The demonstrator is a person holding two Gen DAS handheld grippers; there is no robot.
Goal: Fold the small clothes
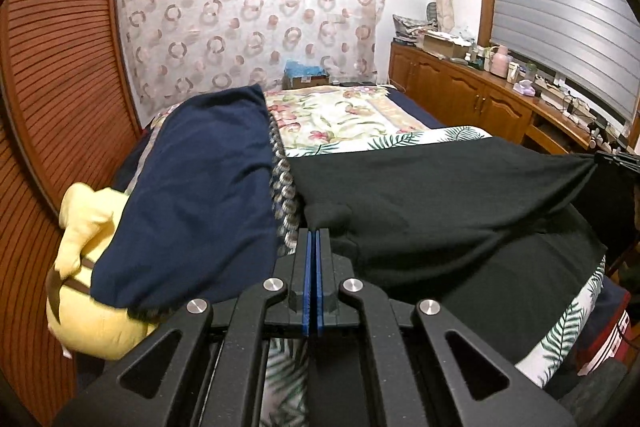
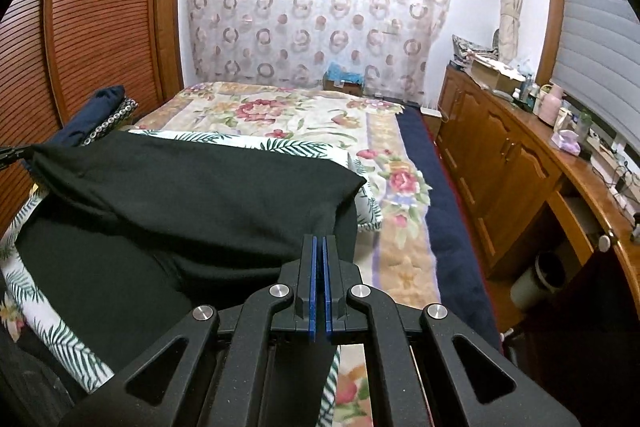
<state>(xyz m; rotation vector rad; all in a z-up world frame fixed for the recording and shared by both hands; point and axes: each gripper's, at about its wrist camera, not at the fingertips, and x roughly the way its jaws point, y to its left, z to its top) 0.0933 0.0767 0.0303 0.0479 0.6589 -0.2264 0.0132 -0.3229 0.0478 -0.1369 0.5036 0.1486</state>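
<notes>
A black garment (image 1: 440,195) lies on a leaf-print cloth (image 1: 572,327) on the bed. One edge of it is raised and stretched between both grippers, over the part still lying flat. My left gripper (image 1: 314,233) is shut on the garment's left corner. My right gripper (image 2: 320,237) is shut on the black garment (image 2: 180,195) at its right corner. The right gripper (image 1: 616,159) also shows at the far right of the left wrist view, with cloth bunched in it. The left gripper's tip (image 2: 10,151) pokes in at the left edge of the right wrist view.
A navy blue garment (image 1: 192,195) and a patterned cloth (image 1: 284,187) are piled to the left, over a yellow plush toy (image 1: 84,267). The floral bedspread (image 2: 288,123) stretches ahead. Wooden cabinets (image 2: 500,179) with clutter on top line the right side, and a slatted wooden door (image 1: 52,99) the left.
</notes>
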